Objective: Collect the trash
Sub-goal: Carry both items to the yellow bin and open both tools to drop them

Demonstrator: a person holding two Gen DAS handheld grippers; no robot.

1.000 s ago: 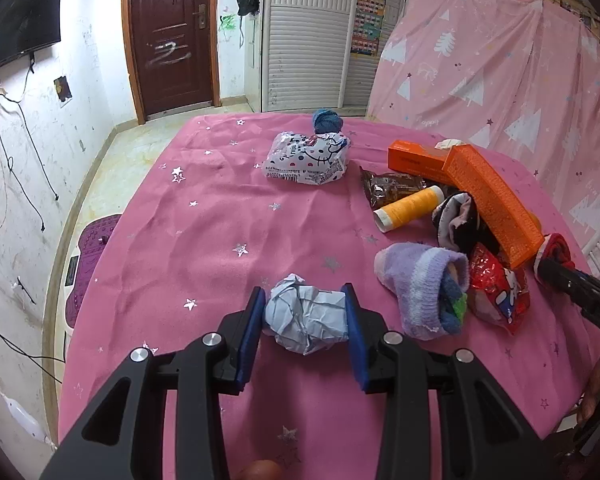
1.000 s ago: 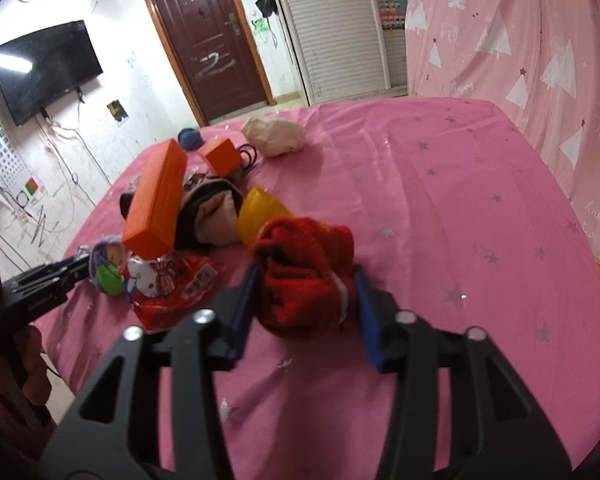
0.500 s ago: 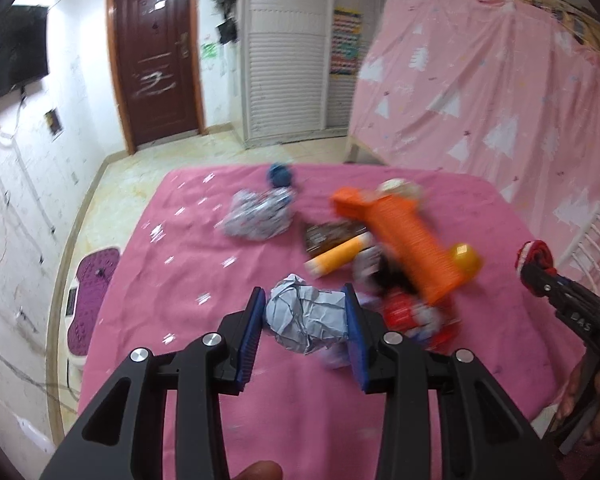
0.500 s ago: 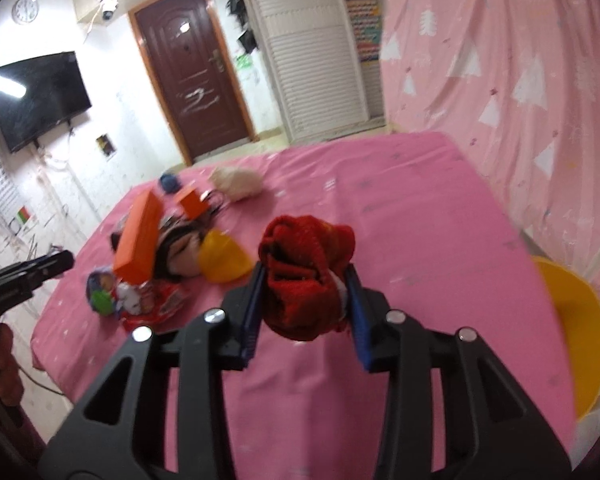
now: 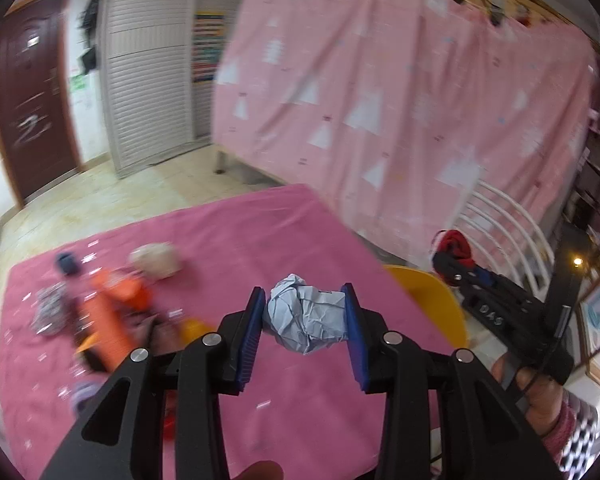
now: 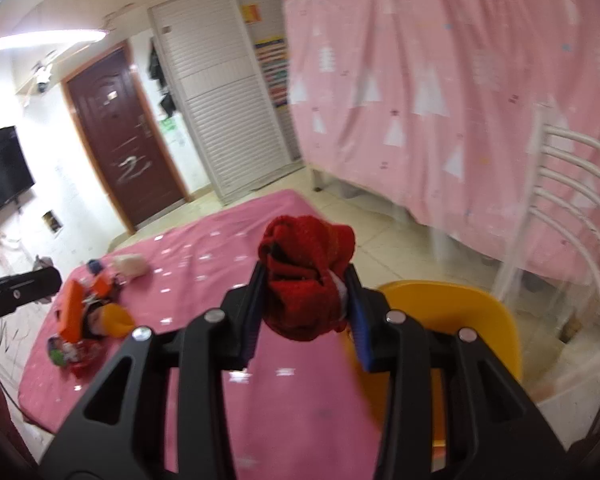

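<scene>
Above the pink table (image 5: 308, 420), the left gripper (image 5: 305, 316) pinched a crumpled paper ball (image 5: 306, 316) between its blue pads. Beside it, the right gripper (image 6: 306, 300) squeezed a red cloth (image 6: 306, 280), held up near a yellow bin (image 6: 452, 308) just past the table's edge.

Place: a lived-in room of a home.
Door: dark brown entry door (image 6: 126, 148) with a handle, set in a white wall.
Closet: white louvered doors (image 6: 224, 120) beside it.
Screen: wall-mounted TV (image 6: 0, 172).
Fabric: pink tree-print curtain (image 6: 440, 92); pink star-print tablecloth (image 6: 220, 256).
Seating: white metal chair back (image 6: 572, 208).
Floor: beige tiles (image 5: 140, 188).
</scene>
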